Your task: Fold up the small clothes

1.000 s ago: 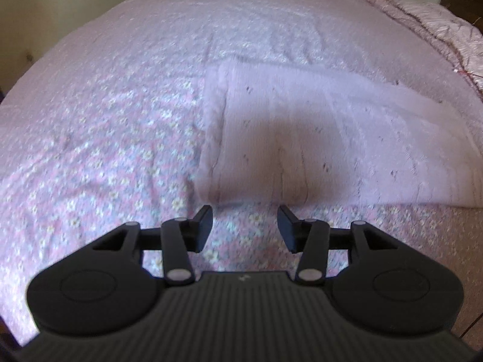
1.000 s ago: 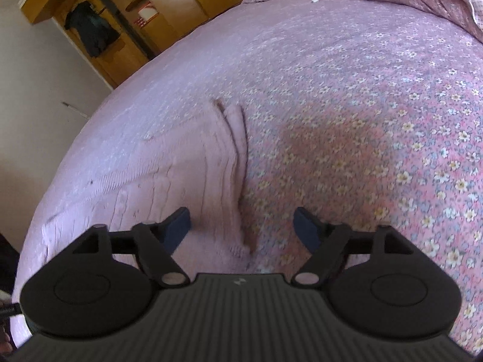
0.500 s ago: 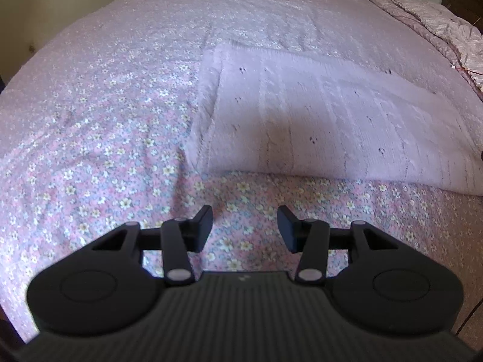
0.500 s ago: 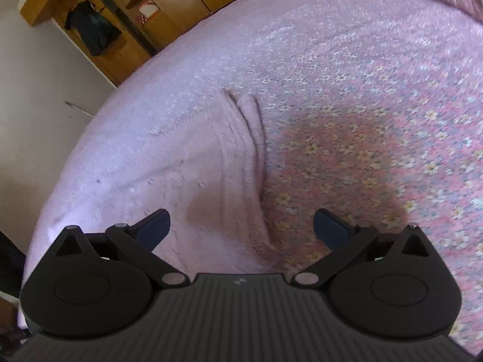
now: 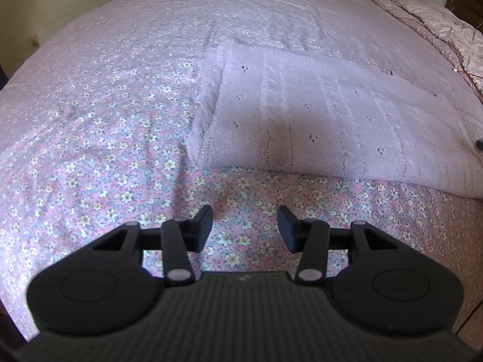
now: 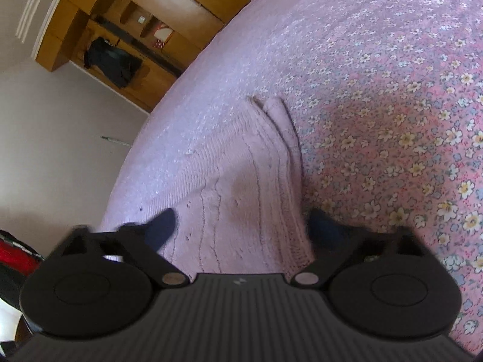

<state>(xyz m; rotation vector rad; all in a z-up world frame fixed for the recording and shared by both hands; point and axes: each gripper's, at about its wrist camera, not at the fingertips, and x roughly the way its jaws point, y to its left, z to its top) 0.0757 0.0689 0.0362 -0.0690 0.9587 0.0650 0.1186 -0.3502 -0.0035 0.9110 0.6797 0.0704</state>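
Right gripper [image 6: 241,226] has its jaws spread around the near corner of the folded pink knit garment [image 6: 241,181]; jaws have just been closing, knit between them, but whether the blurred fingertips [image 6: 161,226] actually press the fabric cannot be told, so no clear grip yet. Left gripper [image 5: 244,226] sits half-spread with nothing between its fingers [image 5: 202,226], hovering over bare bedspread just short of the garment's near folded edge, not touching it. Garment [image 5: 317,120] lies flat on the bed as a long folded rectangle, ribbed knit with small eyelet holes, stacked layers showing along its left end in the left wrist view; in the right wrist view two layered edges splay apart at the far corner. It rests on a pink floral bedspread [image 5: 90,150] that covers the whole mattress, small white and blue flowers. Crumpled pink quilted blanket [image 5: 446,30] bunched at the far right edge of the bed, well apart from the garment. Beyond the bed, wooden wardrobe shelving [image 6: 135,15] with a dark garment hanging [image 6: 111,63] against it, pale wall [image 6: 45,135] beside. Red object [image 6: 15,256] at the lower left edge of the right wrist view, too cut off to identify.
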